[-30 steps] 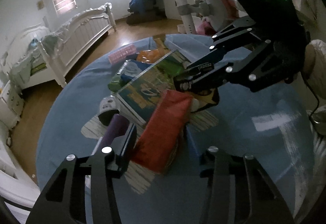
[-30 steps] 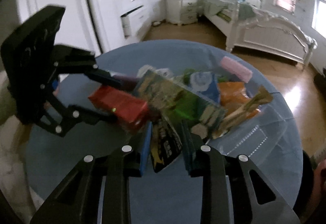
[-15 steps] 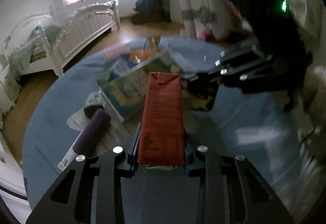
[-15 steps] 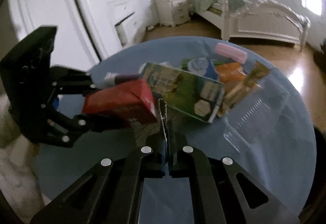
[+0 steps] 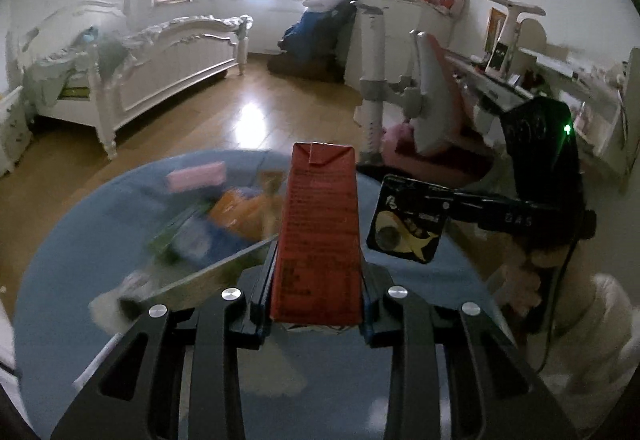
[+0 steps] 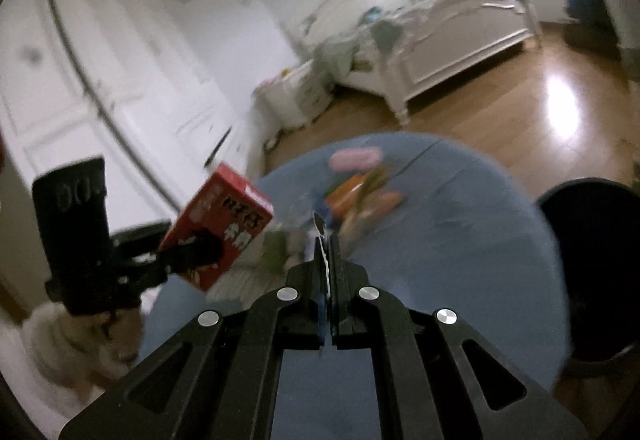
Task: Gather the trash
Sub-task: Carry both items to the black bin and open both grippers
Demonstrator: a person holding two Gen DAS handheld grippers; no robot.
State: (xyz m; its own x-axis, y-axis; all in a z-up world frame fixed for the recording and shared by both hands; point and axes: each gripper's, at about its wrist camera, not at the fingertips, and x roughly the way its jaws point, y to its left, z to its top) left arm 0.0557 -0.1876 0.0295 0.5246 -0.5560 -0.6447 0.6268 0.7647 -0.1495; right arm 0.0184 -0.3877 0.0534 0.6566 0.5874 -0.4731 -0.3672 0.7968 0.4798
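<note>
The left gripper (image 5: 316, 296) is clamped on a red carton (image 5: 318, 232), which is held upright between the pads and lifted clear of the round blue table (image 5: 60, 280). In the right wrist view the same carton (image 6: 218, 232) is seen tilted in the left gripper (image 6: 176, 260), off the table's left edge.

The right gripper (image 6: 327, 260) is closed flat on a thin black wrapper (image 6: 320, 230), seen edge-on between the pads. In the left wrist view the wrapper (image 5: 406, 222) is shown face-on, black with yellow print, held at its right edge by the right gripper (image 5: 452, 205) just right of the carton and above the table.

The remaining trash (image 5: 208, 215) is left in a blurred pile on the table's far half: a pink pack (image 5: 196, 175), an orange packet (image 5: 236, 209) and green and blue items.

A dark bin (image 6: 592, 264) is located beside the table's right edge.
</note>
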